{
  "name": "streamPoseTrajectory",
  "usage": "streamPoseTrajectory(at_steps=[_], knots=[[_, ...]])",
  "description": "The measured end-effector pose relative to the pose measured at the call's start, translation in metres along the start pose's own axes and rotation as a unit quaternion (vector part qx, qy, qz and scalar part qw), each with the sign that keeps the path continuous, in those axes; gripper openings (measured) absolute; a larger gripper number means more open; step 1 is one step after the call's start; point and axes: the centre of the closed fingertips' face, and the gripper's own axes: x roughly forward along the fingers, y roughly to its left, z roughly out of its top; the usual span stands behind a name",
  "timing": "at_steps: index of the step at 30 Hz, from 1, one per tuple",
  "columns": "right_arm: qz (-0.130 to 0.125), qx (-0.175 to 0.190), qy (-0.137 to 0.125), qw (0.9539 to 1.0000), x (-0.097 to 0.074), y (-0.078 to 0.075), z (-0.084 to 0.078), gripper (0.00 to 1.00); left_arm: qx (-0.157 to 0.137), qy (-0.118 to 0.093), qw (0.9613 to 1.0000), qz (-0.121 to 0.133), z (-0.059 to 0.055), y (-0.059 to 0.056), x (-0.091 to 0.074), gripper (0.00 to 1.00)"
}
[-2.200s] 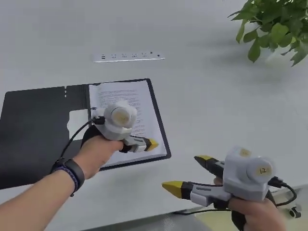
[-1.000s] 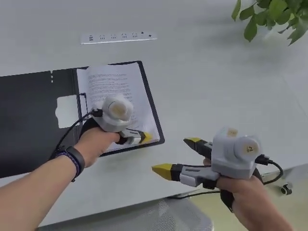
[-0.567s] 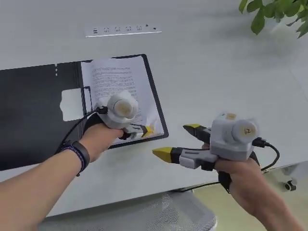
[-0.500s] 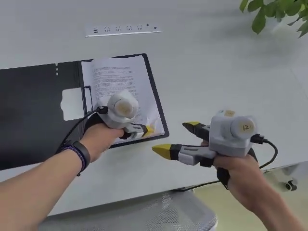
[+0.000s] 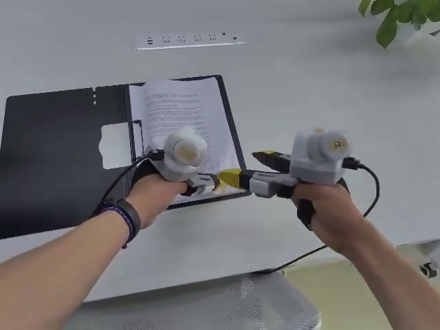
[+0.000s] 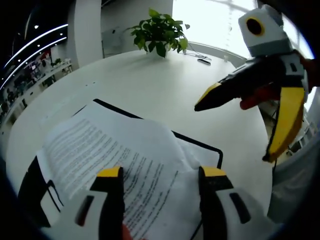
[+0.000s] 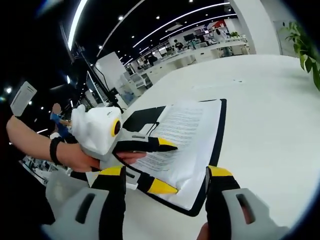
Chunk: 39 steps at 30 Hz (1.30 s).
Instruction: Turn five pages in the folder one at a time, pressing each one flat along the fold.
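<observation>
Black folder (image 5: 55, 158) is seen lying open on a white table (image 5: 309, 82), with the bare cover to the left of the left gripper (image 5: 205, 183) and the stack of printed pages (image 5: 182, 113) directly under and ahead of it. Left gripper is held low over the near right part of the pages, jaws spread wide with nothing pinched. In the left gripper view the top sheet is seen bulging up slightly between the two jaws. From the right gripper view one left jaw is seen over the print and the other at the near edge of the folder; contact with the paper cannot be told. Right gripper (image 5: 246, 167) is held just right of the left gripper, pointed toward it and the folder's near right corner. Its jaws are also apart and empty, lower tip close beside the left gripper, upper tip over the table just off the folder's right edge. Power strip (image 5: 189, 40) is lying well beyond both grippers, past the folder's far edge. Green plant (image 5: 399, 17) is seen far off, beyond and right of the right gripper.
</observation>
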Motion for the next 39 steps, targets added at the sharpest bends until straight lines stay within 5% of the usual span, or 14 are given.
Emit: streamPoseTrajectory(at_steps=[6, 19, 28, 39], knots=[[0.009, -0.018, 0.018, 0.9996, 0.015, -0.006, 0.003, 0.6, 0.002, 0.001, 1.0, 0.001, -0.001, 0.001, 0.001, 0.6], [0.023, 0.063, 0.0, 0.9978, 0.043, -0.026, -0.003, 0.37, -0.007, -0.003, 1.0, -0.002, -0.003, 0.004, 0.003, 0.61], [0.046, 0.142, -0.028, 0.9885, 0.035, -0.027, -0.01, 0.13, -0.038, -0.004, 0.9992, -0.009, -0.01, 0.001, -0.013, 0.68], [0.054, 0.148, -0.036, 0.9868, 0.026, -0.015, -0.015, 0.02, -0.07, -0.021, 0.9972, 0.013, -0.012, 0.006, -0.039, 0.7]])
